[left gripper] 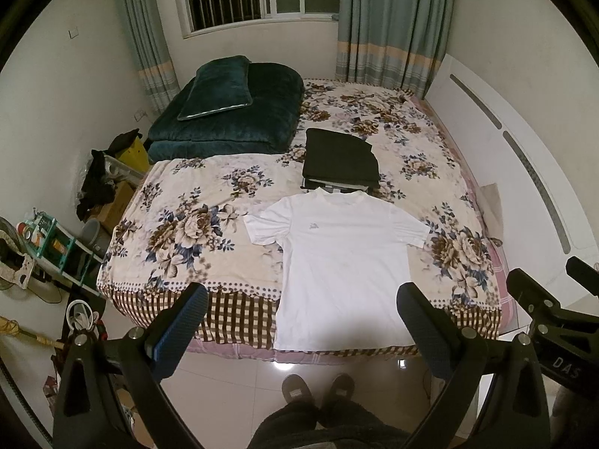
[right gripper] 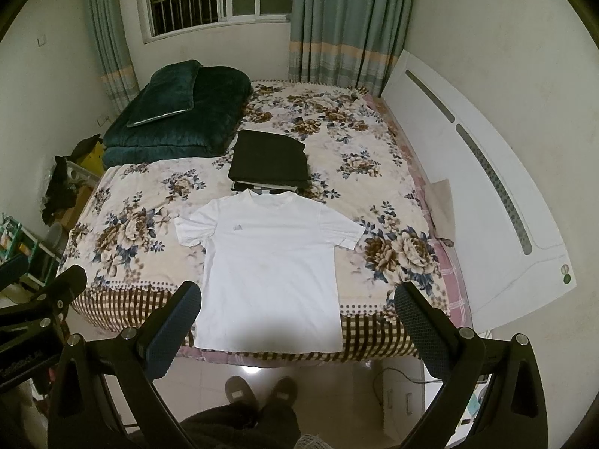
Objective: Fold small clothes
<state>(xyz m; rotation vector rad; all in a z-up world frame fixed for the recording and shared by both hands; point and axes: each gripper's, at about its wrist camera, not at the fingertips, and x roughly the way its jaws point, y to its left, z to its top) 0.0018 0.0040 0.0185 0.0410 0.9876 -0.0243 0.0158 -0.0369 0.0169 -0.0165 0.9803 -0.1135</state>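
A white T-shirt lies spread flat, front up, on the floral bedsheet, its hem hanging over the near bed edge; it also shows in the right wrist view. A stack of folded dark clothes sits just beyond its collar, also seen in the right wrist view. My left gripper is open and empty, held above the floor in front of the shirt's hem. My right gripper is open and empty at about the same height. Each gripper's body shows at the edge of the other's view.
A folded dark green quilt with a pillow lies at the bed's far left. A white headboard runs along the right. Clutter and a shelf stand on the floor at left. The person's slippered feet stand on the tiled floor.
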